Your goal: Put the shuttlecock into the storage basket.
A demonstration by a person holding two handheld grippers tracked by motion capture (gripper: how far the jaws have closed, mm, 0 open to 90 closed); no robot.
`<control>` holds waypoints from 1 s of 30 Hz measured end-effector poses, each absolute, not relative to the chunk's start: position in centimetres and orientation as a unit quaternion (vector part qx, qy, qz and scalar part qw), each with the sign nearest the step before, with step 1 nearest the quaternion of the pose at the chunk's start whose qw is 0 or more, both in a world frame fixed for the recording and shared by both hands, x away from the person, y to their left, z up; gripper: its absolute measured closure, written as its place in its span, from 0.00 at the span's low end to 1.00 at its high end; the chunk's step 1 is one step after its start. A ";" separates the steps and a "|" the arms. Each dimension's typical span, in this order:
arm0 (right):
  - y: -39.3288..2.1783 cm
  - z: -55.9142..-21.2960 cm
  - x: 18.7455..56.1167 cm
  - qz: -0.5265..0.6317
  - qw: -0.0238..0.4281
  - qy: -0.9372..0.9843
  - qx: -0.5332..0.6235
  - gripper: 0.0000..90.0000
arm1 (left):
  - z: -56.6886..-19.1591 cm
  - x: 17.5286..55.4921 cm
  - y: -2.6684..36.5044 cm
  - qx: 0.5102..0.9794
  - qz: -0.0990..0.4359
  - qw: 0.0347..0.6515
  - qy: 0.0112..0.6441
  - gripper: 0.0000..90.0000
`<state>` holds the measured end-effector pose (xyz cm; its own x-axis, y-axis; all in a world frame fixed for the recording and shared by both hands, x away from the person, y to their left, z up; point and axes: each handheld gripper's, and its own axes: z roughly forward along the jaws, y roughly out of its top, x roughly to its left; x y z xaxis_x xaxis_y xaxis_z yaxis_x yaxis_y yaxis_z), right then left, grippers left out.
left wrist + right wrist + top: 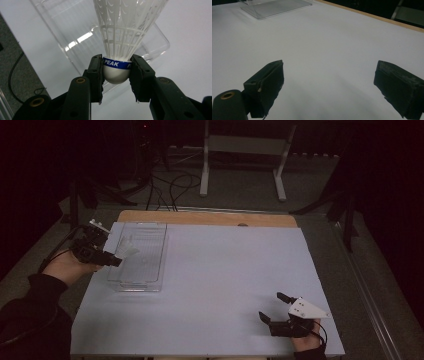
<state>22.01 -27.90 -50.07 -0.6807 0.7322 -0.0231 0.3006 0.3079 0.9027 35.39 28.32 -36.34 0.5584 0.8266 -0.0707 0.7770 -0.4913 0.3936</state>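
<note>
My left gripper (116, 72) is shut on a white shuttlecock (120, 37), its jaws pressing the rounded cork just under a blue band that reads PEAK. In the high view that gripper (116, 260) holds the shuttlecock (126, 249) over the left side of a clear plastic tray (147, 270), the skirt pointing into the tray. The tray (155, 47) lies just beyond the shuttlecock in the left gripper view. My right gripper (274, 307) rests open at the table's front right, nothing between its jaws (329, 85).
A white sheet (225, 275) covers the table, with a wooden strip (210, 217) along the far edge. The tray's near corner (274, 7) lies far off in the right gripper view. Cables (170, 187) and a white stand (245, 150) are on the floor behind.
</note>
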 end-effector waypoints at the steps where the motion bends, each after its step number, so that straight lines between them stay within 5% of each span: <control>1: -27.9 -50.1 22.0 0.485 0.222 0.777 0.333 0.10 | -36.4 35.4 28.5 0.859 0.061 0.200 0.467 0.73; 30: -27.9 -50.0 22.0 0.487 0.220 0.777 0.332 0.10 | -41.4 36.2 30.4 0.878 0.040 0.224 0.421 0.72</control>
<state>22.01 -27.88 -50.03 -0.6829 0.7302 -0.0193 0.3016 0.3059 0.9031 36.21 30.41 -41.43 0.6430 0.7566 -0.1191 0.7210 -0.5454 0.4273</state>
